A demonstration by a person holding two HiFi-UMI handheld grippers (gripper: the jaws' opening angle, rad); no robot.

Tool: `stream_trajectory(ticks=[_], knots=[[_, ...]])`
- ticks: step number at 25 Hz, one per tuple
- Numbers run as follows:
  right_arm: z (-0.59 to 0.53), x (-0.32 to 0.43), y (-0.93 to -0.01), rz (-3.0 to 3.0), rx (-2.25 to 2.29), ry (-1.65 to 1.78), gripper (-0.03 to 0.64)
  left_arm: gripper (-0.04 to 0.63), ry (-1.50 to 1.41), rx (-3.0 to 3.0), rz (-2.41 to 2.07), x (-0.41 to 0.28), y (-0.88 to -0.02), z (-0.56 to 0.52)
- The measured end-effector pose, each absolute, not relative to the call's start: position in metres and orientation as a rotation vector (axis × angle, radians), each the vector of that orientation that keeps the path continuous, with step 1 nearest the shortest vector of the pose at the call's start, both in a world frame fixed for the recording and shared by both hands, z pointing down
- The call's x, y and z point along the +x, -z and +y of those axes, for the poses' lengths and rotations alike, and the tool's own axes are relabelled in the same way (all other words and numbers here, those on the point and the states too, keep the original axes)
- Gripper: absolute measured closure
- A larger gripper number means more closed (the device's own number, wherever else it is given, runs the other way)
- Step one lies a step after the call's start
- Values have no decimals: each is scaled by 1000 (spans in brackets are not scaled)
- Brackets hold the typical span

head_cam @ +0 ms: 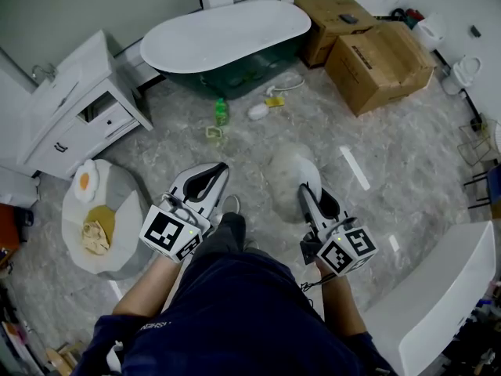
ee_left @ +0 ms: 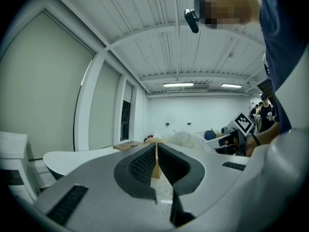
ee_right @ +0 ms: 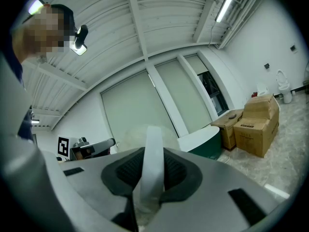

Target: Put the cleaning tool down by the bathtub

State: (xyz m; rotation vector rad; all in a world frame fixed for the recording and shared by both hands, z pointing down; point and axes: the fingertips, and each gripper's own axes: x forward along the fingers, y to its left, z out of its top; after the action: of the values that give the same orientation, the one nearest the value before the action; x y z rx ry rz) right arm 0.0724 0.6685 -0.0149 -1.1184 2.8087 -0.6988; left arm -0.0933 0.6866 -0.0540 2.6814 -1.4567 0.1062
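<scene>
White-handled cleaning tool (ee_right: 153,163) sits clenched in the right gripper's (head_cam: 313,196) jaws, its fluffy head over the floor (head_cam: 391,155), well short of the bathtub (head_cam: 227,34). The left gripper (head_cam: 213,177) has its jaws closed on nothing. Best to carry the tool closer, lower it gently, then release.

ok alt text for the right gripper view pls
The right hand-held gripper is shut on the flat white handle of a fluffy pale cleaning tool, facing a white-rimmed dark green bathtub with brown cardboard boxes beside it on a grey marbled floor.
</scene>
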Motion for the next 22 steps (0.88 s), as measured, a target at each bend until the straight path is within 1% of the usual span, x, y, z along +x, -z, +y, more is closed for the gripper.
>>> stream_trajectory(ticks=[13, 22], knots=[[600, 65, -2, 2793, -1188, 727, 525, 558, -92, 2685, -1400, -103, 37, 609], [540, 34, -11, 2791, -1205, 773, 525, 558, -111, 2666, -1362, -133, 26, 544]])
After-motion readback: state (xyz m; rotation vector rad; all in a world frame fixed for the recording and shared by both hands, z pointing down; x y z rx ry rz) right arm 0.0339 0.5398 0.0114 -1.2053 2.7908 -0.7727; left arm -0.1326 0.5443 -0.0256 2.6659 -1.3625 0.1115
